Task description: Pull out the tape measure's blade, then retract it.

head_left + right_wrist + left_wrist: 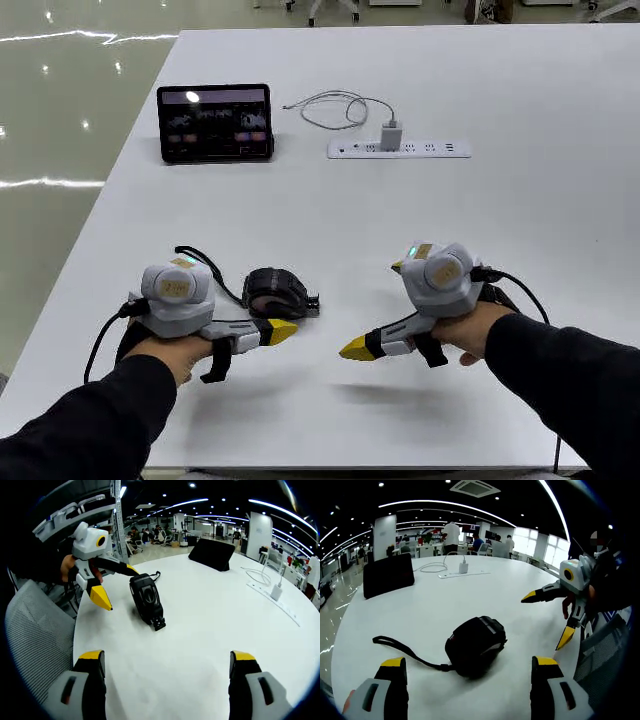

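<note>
Now | left gripper [281, 331], right gripper [356, 348] facing, jaws wide | tape measure [276, 291] free

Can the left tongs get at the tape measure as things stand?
Probably yes: the left tongs stand open, the tape measure lies on the table just ahead of them with nothing between, and the right tongs hang aside.

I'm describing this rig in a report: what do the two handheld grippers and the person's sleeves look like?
The left gripper and right gripper match: rounded light-grey bodies with a tan round patch on top, grey jaws banded black with yellow tips, black straps, and black cables trailing behind. The person wears dark long sleeves.
</note>
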### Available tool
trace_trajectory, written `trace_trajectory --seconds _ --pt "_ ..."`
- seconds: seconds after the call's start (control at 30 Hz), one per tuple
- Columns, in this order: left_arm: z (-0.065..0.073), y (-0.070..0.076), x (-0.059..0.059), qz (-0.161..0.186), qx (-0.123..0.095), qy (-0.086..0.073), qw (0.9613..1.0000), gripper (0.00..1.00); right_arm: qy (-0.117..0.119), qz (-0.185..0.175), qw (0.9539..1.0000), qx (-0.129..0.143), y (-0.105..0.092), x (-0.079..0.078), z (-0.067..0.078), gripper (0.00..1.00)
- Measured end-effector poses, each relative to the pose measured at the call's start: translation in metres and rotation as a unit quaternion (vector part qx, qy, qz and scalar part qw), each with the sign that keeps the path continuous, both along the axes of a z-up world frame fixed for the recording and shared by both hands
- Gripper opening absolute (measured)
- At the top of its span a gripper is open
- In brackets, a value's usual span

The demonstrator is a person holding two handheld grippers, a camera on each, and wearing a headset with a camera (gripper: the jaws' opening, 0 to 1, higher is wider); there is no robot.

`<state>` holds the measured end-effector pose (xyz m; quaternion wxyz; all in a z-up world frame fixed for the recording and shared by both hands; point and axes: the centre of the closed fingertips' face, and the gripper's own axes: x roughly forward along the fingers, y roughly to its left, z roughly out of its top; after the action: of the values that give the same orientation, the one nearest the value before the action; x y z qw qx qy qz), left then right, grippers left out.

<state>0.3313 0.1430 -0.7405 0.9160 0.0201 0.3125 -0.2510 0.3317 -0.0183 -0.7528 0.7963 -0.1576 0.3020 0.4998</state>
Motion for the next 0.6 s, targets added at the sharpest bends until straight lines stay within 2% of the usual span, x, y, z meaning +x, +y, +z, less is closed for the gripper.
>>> trace_trajectory --seconds 0.27,0.47,0.5,0.53,0.6 --pt "0.008 0.004 -0.013 -0.014 -0.036 -0.002 0.9993 1.0 -0.019 -0.026 0.9994 0.013 -0.031 -0.004 0.016 1.0" --pt "0.007 0.015 -0.026 -0.018 -0.021 -0.004 0.9996 1.0 -0.026 -0.048 0.9983 0.018 -0.056 -0.009 0.022 1.0" --pt "0.007 0.017 -0.028 -0.019 -0.017 -0.003 0.9997 1.0 -0.027 -0.05 0.9982 0.017 -0.059 -0.01 0.022 1.0" --pt "0.005 0.019 -0.033 -0.021 -0.014 0.006 0.9997 1.0 -0.028 -0.054 0.998 0.016 -0.065 -0.012 0.022 1.0" --pt "0.006 0.022 -0.039 -0.026 -0.02 0.005 0.9995 1.0 -0.03 -0.059 0.9978 0.011 -0.074 -0.015 0.02 1.0"
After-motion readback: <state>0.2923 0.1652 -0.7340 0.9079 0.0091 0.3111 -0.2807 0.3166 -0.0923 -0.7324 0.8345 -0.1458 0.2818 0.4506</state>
